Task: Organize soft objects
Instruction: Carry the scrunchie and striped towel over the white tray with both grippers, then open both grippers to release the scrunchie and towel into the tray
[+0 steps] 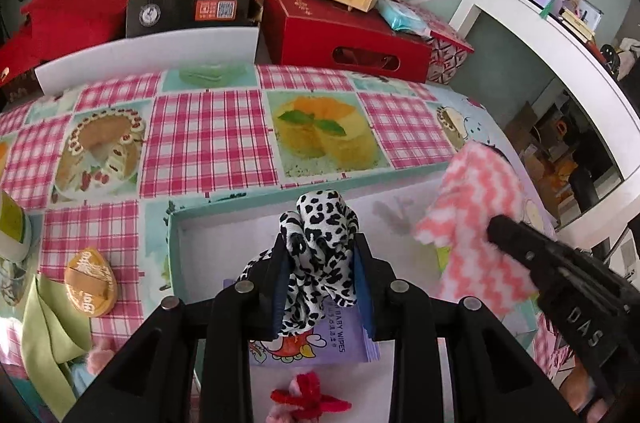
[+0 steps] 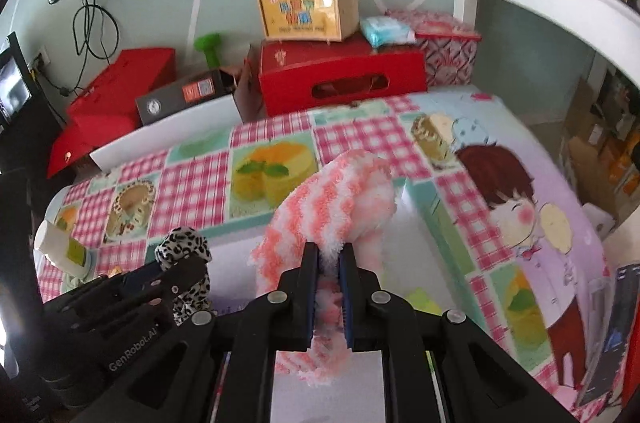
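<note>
Landmark: shallow teal-rimmed box (image 1: 173, 251), white inside, on the cake-print tablecloth (image 1: 208, 139).

- Left gripper (image 1: 319, 255): jaws clamped on a black-and-white leopard-print cloth (image 1: 320, 223), bunched above the box's middle.
- Right gripper (image 2: 329, 259): jaws nearly closed, pinching a pink-and-white zigzag fleece cloth (image 2: 340, 199), held over the box's right side.
- Purple baby wipes pack (image 1: 344, 339): inside the box, below the leopard cloth.
- Red fuzzy item (image 1: 308, 395): inside the box, nearest the camera.
- Orange oval item (image 1: 90, 283): on the tablecloth, left of the box.
</note>
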A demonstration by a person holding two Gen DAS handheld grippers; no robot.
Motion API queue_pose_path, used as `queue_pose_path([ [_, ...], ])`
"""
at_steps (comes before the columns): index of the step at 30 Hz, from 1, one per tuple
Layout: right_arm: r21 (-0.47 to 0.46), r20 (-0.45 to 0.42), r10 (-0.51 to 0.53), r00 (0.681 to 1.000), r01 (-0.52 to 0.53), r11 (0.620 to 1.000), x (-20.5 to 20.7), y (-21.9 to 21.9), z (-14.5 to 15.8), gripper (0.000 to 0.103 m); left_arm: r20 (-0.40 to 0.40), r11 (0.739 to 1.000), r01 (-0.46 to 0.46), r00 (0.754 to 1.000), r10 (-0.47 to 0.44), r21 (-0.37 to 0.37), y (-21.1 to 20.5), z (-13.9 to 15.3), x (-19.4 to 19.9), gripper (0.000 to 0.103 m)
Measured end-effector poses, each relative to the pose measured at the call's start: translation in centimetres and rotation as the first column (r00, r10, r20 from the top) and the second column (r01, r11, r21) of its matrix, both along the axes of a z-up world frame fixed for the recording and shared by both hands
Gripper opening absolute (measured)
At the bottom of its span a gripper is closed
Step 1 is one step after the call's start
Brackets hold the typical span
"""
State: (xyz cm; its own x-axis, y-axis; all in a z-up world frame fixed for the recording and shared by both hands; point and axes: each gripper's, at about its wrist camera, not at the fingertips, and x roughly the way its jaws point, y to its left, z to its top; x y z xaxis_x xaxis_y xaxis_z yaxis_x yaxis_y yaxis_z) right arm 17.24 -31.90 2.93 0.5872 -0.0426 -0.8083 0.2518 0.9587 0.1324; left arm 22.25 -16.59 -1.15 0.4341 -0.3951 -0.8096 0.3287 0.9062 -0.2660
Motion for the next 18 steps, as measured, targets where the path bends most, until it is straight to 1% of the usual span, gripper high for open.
queue_pose_path([
  [4,-0.007,-0.036,0.018,0.999,-0.018,1.0,0.6,0.5,-1.3,0.014,-0.009,1.0,-0.006,1.0,0.006,-0.004,0.1,-0.6,0.3,0.031],
  [7,-0.004,-0.081,0.025,0.996,-0.025,1.0,1.0,0.8,-2.6,0.014,-0.03,1.0,-0.011,1.0,0.011,-0.001,0.0,-1.4,0.6,0.031],
  [12,0.006,-0.131,0.028,0.991,-0.027,1.0,1.4,0.8,-4.3,0.014,-0.061,1.0,-0.016,0.998,0.016,-0.006,0.2,-2.3,0.8,0.033],
  [15,0.011,-0.147,0.018,0.989,-0.016,1.0,1.4,0.5,-4.8,0.014,-0.068,1.0,-0.017,0.998,0.017,-0.003,0.3,-2.2,0.8,0.04],
  [18,0.012,-0.144,0.012,0.99,-0.01,1.0,1.2,0.3,-4.6,0.015,-0.077,1.0,-0.019,0.997,0.019,0.01,0.4,-1.6,0.7,0.047],
])
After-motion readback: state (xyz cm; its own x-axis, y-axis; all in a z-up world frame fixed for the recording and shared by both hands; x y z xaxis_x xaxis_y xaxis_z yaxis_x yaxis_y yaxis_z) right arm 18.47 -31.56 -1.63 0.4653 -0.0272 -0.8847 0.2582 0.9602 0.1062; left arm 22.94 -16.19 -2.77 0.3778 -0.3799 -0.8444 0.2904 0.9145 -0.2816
